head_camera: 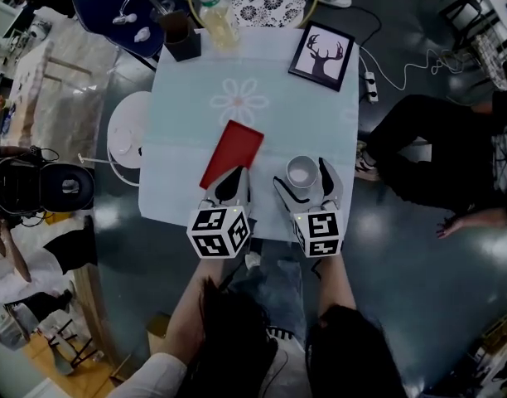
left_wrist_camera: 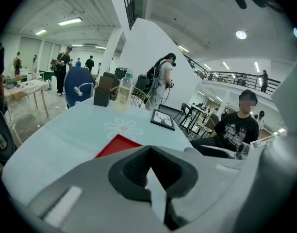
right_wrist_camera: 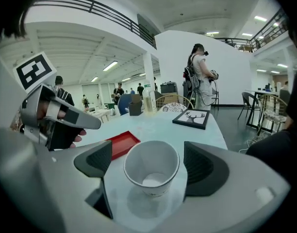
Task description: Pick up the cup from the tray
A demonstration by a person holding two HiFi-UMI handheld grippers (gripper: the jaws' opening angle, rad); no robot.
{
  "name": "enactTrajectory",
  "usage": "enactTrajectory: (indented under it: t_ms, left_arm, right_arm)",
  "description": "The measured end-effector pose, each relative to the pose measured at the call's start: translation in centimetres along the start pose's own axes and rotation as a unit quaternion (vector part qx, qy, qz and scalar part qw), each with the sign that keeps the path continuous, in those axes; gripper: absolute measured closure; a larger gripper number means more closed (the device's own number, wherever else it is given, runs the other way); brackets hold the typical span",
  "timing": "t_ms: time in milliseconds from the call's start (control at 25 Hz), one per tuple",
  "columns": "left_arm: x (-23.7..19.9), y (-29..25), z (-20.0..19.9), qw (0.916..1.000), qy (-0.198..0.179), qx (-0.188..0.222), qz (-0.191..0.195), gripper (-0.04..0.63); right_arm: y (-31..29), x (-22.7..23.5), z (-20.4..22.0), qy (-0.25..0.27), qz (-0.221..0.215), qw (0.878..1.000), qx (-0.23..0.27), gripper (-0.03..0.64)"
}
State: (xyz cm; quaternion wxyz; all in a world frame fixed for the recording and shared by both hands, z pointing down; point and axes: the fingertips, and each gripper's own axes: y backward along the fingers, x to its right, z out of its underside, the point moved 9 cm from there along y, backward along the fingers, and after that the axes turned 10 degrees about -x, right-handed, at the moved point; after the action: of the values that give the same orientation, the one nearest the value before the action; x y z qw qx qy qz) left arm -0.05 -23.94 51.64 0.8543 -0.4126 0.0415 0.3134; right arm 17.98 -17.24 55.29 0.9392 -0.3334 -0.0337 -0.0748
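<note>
A white paper cup [head_camera: 301,172] stands upright and empty on the pale table [head_camera: 237,98], to the right of the red tray [head_camera: 231,152], not on it. My right gripper [head_camera: 301,177] is open, with one jaw on each side of the cup. In the right gripper view the cup [right_wrist_camera: 151,166] sits centred in that gripper [right_wrist_camera: 149,163], with a small gap to each of the black pads [right_wrist_camera: 203,166]. My left gripper [head_camera: 234,179] is shut and holds nothing. It hovers at the tray's near end. In the left gripper view the tray [left_wrist_camera: 118,145] lies just beyond the left gripper [left_wrist_camera: 151,174].
At the table's far side are a framed deer picture [head_camera: 322,55], a plastic bottle [head_camera: 216,13] and a dark box [head_camera: 181,36]. A white round stool [head_camera: 125,139] stands to the left. A seated person's legs [head_camera: 427,156] are on the right. The near table edge runs just under both grippers.
</note>
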Motion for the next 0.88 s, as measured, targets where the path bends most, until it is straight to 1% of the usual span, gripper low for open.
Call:
enactTrajectory:
  t_ms: [120,320,520,560,720,760,880]
  left_arm:
    - [0.5,0.6,-0.5,1.0,-0.007,0.005,0.004,0.594]
    - [1.3,2.5,-1.7,0.9994,-0.018,0.027,0.009,0.594]
    - [2.5,4.9,-2.5,0.9987,-0.025,0.042,0.017,0.594]
    - [2.7,5.3,-2.6,0.9984,-0.027,0.046,0.02,0.594]
    - [3.6,7.1,-2.9,0.997,-0.033,0.064,0.028,0.594]
    - [3.8,7.6,-2.9,0.9966,-0.034,0.068,0.03,0.594]
    - [4.4,8.8,-2.8,0.9955,-0.039,0.079,0.035,0.594]
  right_arm:
    - [0.9,-0.2,-1.5,0.0,0.006,1.0,0.017,0.144]
    - [3.6,-0.6,-4.4,-0.005,0.009,0.999,0.052,0.146]
    - [6.3,-1.6,-5.9,0.003,0.014,0.999,0.051,0.154]
    - [6.9,-1.7,-6.1,0.005,0.014,0.998,0.053,0.162]
    - [9.2,-2.4,-6.6,-0.008,0.014,0.997,0.069,0.234]
    - [9.7,-2.7,-6.7,-0.009,0.015,0.997,0.072,0.243]
    - [11.2,-3.4,-6.9,-0.004,0.021,0.997,0.078,0.292]
